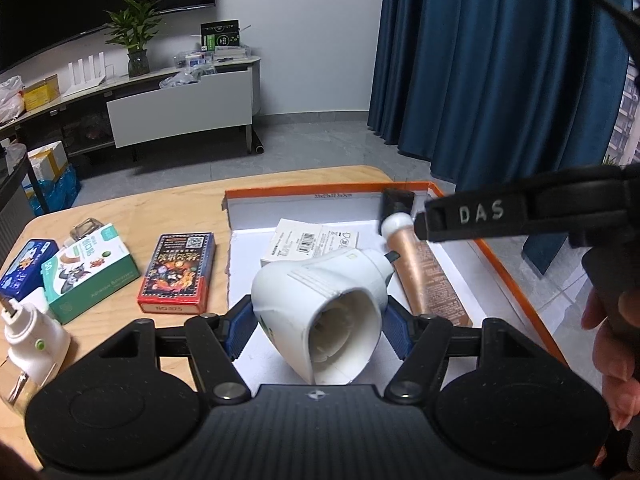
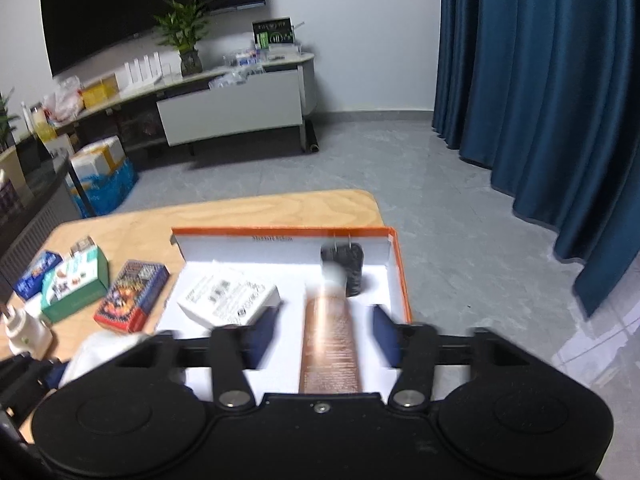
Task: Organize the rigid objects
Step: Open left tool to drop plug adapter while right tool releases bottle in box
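Left tongs (image 1: 318, 330): closed on the white plug-in unit (image 1: 320, 304), blue pads pressing its flanks; held over the near part of the box (image 1: 516, 280), open socket end facing the camera.
Right tongs (image 2: 320, 336): jaws apart, not pressing anything; copper tube (image 2: 330, 340) lies between them on the box floor. View is motion-blurred.
Box contents: tube along the right side, white cap toward the far wall; white carton (image 2: 228, 300) left of it; black adapter (image 2: 343, 268) upright in the far right corner.
Step in hand (judged): setting the plug-in unit down in the free near-left floor.
How to do it well: lower until the unit bears on the floor, clear of carton and tube, then open; lift the right tongs straight up so the tube does not roll.
Risk: unit is rounded, may tip on release.
Table (image 1: 168, 212): card box (image 1: 178, 272), green carton (image 1: 90, 268), blue pack (image 1: 26, 270), second plug-in unit (image 1: 34, 338) await, left of the box.
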A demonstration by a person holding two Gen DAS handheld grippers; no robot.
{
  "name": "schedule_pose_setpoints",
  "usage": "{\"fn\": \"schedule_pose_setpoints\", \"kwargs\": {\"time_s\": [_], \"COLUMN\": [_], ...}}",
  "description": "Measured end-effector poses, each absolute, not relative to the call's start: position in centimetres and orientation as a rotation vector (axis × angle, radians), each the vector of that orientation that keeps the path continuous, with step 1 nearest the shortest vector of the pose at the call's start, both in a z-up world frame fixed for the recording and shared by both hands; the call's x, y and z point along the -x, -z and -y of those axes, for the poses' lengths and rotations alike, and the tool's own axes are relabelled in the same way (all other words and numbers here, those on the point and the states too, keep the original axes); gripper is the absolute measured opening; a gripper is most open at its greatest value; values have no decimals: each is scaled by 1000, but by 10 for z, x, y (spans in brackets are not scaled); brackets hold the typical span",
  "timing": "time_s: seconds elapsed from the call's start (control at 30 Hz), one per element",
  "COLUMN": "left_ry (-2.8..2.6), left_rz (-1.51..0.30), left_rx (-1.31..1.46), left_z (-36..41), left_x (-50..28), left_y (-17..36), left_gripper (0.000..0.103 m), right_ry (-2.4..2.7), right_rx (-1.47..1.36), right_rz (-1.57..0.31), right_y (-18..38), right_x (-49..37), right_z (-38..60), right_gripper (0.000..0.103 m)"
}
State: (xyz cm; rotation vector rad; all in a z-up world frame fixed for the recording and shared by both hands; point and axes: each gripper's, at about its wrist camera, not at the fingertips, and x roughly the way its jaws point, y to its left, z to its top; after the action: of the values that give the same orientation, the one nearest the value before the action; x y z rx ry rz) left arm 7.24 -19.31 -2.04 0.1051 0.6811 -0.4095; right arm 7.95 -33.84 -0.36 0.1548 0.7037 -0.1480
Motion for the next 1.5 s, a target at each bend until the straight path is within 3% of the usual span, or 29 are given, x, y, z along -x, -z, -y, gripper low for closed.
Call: {"fn": "schedule_pose_setpoints", "kwargs": {"time_s": [0.4, 0.53, 0.7, 1.03, 1.5], "left_ry": [453, 463, 443, 348, 228], "left_rz": [-735, -714, -691, -674, -676], "left_rx": [-88, -105, -99, -95, -37], "left_z": [218, 222, 217, 176, 104], "left_x": [-90, -89, -86, -77, -66], "left_y": [32, 29, 16, -5, -14], "left_gripper": [68, 79, 85, 96, 96], "right_ry": [235, 232, 226, 186, 88], "right_rx": [-188, -195, -221, -230, -178], "right_rz": [-602, -597, -585, -594, -621], "right_y": [-10, -12, -16, -20, -22], "right_x": [-46, -39, -32, -22, -23], "right_z": [356, 357, 355, 326, 261], "right_gripper": [78, 78, 78, 85, 87]}}
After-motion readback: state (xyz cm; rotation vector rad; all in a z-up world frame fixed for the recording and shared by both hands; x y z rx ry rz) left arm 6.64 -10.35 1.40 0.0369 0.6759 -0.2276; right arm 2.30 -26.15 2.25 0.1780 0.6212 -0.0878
